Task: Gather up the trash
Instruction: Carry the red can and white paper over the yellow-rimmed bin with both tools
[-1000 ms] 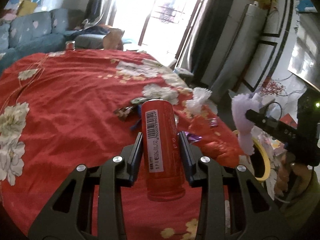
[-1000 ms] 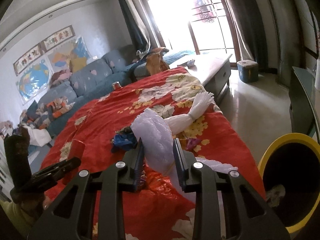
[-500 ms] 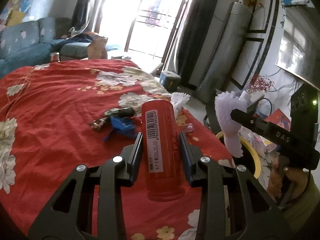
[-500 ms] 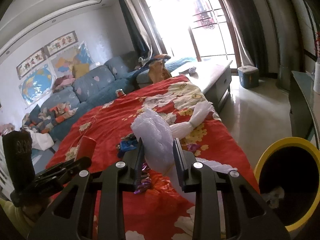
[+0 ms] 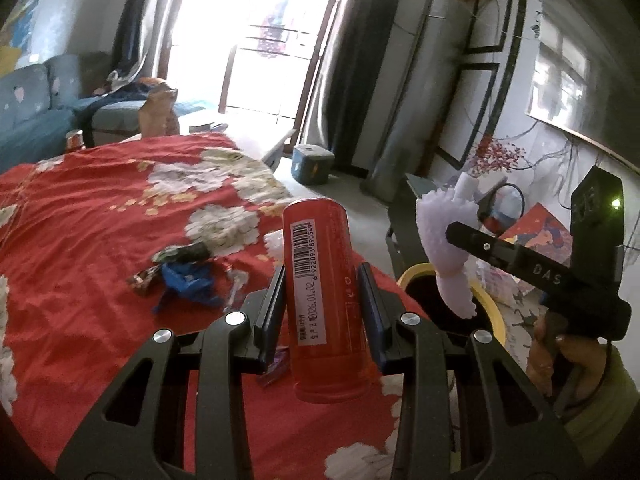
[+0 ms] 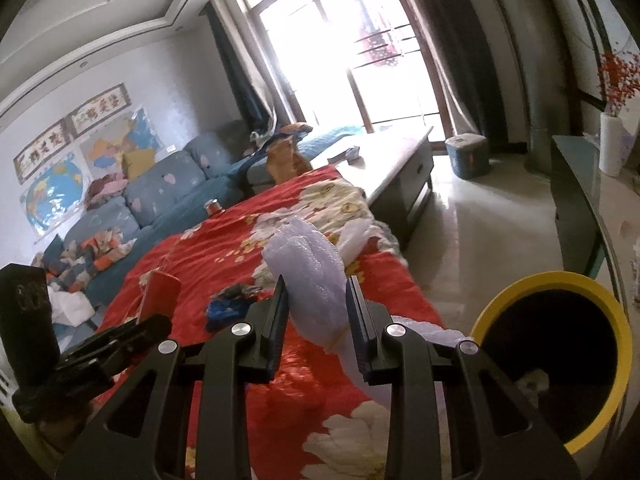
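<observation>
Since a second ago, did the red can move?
Yes. The red can, clamped in the left gripper, swung from over the red cloth toward the yellow bin.

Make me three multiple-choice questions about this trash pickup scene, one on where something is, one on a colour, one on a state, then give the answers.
1. Where is the blue wrapper?
A. in the bin
B. on the red floral cloth
C. in a gripper

2. What colour is the bin's rim?
A. yellow
B. green
C. white

3. How is the red can held?
A. lying loose on the cloth
B. clamped in the left gripper
C. clamped in the right gripper

Answers: 1 B, it lies among the litter on the cloth. 2 A, a yellow ring surrounds the dark opening. 3 B, the left pads press its sides; the right gripper holds white foam wrap.
</observation>
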`<state>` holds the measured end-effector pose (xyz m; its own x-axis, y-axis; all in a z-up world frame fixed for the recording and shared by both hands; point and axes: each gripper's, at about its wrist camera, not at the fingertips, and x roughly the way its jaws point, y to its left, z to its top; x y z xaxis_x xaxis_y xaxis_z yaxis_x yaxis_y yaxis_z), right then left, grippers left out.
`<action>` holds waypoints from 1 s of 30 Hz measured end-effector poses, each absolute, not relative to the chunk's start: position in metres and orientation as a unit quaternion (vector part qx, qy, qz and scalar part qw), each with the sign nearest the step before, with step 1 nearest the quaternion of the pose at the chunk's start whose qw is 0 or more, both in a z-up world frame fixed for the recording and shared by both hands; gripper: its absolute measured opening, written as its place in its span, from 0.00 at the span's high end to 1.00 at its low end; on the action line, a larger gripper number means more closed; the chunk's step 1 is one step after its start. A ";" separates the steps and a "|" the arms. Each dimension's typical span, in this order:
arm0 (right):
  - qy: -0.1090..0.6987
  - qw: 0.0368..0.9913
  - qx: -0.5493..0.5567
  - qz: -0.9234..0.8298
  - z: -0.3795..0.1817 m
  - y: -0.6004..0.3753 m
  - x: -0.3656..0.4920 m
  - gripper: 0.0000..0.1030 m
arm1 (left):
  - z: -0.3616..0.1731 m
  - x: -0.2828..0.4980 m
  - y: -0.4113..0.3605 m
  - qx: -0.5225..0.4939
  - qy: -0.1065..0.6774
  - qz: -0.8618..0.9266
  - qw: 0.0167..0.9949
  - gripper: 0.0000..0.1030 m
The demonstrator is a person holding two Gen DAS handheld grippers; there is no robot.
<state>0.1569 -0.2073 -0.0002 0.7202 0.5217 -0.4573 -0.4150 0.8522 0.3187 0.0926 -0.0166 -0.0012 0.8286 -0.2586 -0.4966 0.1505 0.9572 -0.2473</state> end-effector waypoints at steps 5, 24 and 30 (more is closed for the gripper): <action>0.265 0.930 0.103 0.233 0.005 -0.225 0.156 0.73 | 0.004 0.099 -0.034 -0.089 0.270 -0.125 0.950 0.72; 0.255 0.943 0.143 0.162 -0.001 -0.292 0.164 0.73 | 0.008 0.119 -0.098 -0.066 0.266 -0.183 0.944 0.72; 0.257 0.942 0.163 0.143 -0.004 -0.317 0.170 0.73 | 0.007 0.123 -0.124 -0.054 0.270 -0.203 0.940 0.72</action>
